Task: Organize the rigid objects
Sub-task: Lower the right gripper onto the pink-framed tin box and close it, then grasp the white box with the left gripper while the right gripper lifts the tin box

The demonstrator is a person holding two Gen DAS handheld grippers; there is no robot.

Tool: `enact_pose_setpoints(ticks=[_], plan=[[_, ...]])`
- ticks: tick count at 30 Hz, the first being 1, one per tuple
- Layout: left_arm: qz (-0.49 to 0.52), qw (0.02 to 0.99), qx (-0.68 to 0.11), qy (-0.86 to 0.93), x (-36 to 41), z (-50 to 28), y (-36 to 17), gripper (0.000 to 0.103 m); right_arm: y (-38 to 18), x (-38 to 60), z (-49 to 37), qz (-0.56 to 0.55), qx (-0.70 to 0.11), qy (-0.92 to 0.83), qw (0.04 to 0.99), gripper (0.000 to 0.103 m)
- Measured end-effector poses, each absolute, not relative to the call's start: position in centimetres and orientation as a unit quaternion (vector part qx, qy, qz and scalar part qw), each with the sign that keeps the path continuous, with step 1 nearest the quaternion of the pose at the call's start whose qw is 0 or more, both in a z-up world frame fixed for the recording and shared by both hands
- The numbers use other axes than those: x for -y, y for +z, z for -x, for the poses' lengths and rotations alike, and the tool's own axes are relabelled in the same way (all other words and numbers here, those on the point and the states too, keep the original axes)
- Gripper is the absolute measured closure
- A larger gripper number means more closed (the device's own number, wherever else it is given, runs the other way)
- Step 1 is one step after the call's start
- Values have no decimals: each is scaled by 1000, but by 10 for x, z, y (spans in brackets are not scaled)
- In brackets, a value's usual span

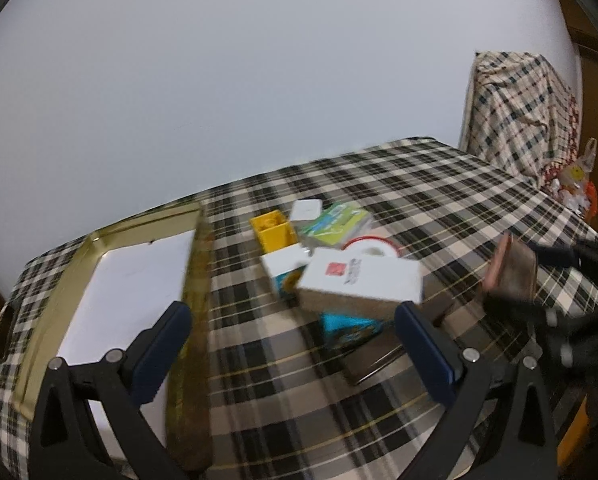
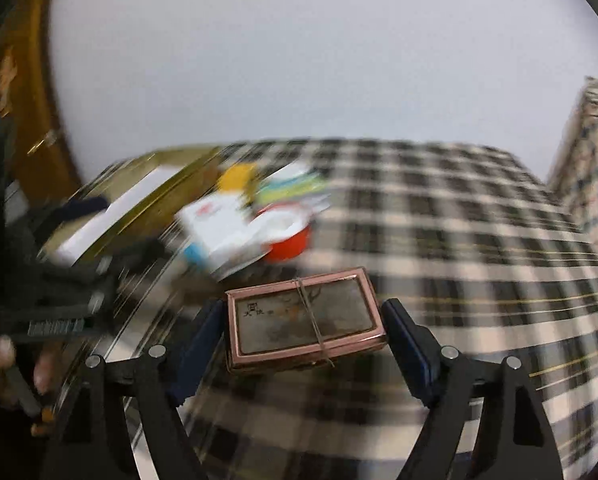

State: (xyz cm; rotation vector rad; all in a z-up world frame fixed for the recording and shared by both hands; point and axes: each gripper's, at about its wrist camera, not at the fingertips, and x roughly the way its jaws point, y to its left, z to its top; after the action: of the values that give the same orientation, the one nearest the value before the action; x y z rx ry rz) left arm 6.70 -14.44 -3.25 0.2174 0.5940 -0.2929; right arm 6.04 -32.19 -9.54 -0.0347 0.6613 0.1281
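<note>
My right gripper (image 2: 304, 322) is shut on a pink-rimmed flat box (image 2: 305, 316) bound with a rubber band and holds it above the checked table; the box also shows at the right of the left wrist view (image 1: 513, 270). My left gripper (image 1: 293, 330) is open and empty, just short of a white box with a red mark (image 1: 361, 282). That box lies on a pile with a yellow block (image 1: 273, 230), a blue-and-white carton (image 1: 283, 270), a green-and-white packet (image 1: 337, 220) and a red-rimmed white tub (image 1: 373, 246). A gold-rimmed tray with a white floor (image 1: 131, 280) lies to the left.
The table carries a black-and-cream checked cloth (image 1: 439, 200). A chair draped in checked cloth (image 1: 515, 112) stands at the far right. A plain white wall is behind. The right wrist view is blurred by motion.
</note>
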Motion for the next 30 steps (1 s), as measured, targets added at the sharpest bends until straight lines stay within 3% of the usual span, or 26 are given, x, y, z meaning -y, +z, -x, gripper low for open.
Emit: enact_pose_setpoints(ticks=[8,19,23,30], plan=[[-113,932,-290,-184,167,-78,-36,0,-81,342,-88,5,-275,-48,960,21],[-107,918,-329,-196,179,-101,-53,1,-85,346,-97,5,-272,-67,960,21],[-94,915,-332,-207,175,-103,-53,20,-85,344,-96,11,-270,-68,960,21],[-61,923,-320,-204,161,-104,-49,21,-82,340,-89,21,-253,-76,964,21]])
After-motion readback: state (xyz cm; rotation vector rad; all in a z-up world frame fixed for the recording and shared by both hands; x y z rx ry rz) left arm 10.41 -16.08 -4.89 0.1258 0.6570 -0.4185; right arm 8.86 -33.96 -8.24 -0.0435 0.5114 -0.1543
